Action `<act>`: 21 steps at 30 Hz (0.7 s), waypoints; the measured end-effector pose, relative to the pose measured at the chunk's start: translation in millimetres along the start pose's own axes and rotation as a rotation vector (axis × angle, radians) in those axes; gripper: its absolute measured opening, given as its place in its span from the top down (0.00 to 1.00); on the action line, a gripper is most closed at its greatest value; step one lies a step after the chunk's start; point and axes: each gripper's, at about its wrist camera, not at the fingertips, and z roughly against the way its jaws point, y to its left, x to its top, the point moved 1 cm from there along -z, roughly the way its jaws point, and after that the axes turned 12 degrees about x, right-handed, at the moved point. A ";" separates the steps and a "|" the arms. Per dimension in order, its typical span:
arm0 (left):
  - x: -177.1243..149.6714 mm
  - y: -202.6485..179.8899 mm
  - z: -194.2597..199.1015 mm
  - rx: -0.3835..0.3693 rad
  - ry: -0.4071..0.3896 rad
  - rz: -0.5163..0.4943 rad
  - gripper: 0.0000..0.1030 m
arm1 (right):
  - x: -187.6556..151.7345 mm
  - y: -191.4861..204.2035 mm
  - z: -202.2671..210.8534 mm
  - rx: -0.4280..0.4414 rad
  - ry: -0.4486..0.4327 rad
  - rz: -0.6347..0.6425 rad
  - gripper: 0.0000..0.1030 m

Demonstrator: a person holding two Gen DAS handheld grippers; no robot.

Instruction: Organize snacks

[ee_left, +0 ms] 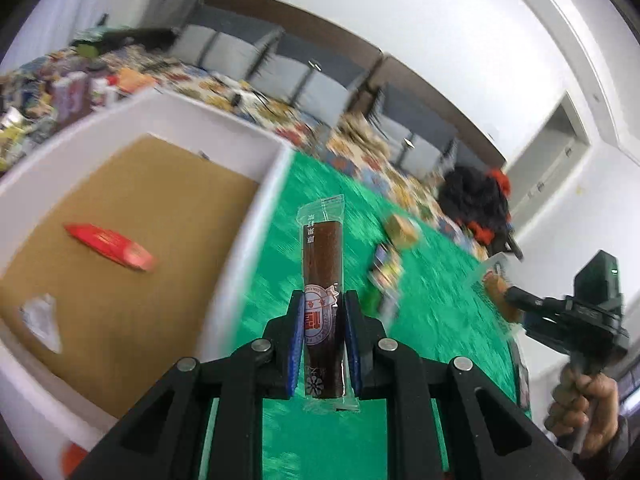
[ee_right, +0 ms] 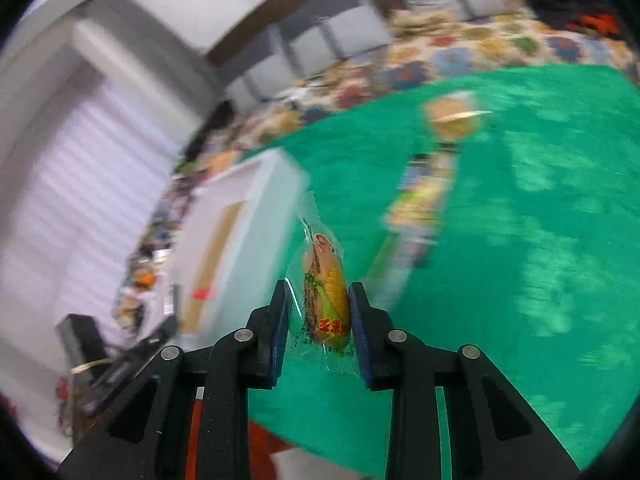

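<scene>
Left tongs (ee_left: 320, 320) clamped on brown stick (ee_left: 322, 256), right tongs (ee_right: 318, 312) on corn snack (ee_right: 328, 300). Carry over white box (ee_left: 248, 224), release low.

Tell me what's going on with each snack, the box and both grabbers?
left gripper: shut on the brown snack stick
brown snack stick: held up, sealed
right gripper: shut on the corn snack
corn snack: held, sealed
white box: open-topped
red packet: lying inside the box
</scene>
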 end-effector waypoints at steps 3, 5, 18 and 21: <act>16.3 39.1 12.1 0.087 -0.047 0.018 0.83 | -0.2 54.9 -44.0 0.132 0.052 0.028 0.70; 23.1 69.9 17.6 0.146 -0.058 0.045 0.83 | -5.3 92.8 -78.1 0.204 0.106 0.058 0.70; 0.3 158.1 -15.5 0.501 0.045 0.038 0.15 | -51.9 117.4 -180.3 0.013 0.234 0.261 0.33; -12.7 137.9 -8.9 0.455 0.023 0.051 0.15 | -59.1 44.5 -141.3 -0.185 0.183 0.296 0.33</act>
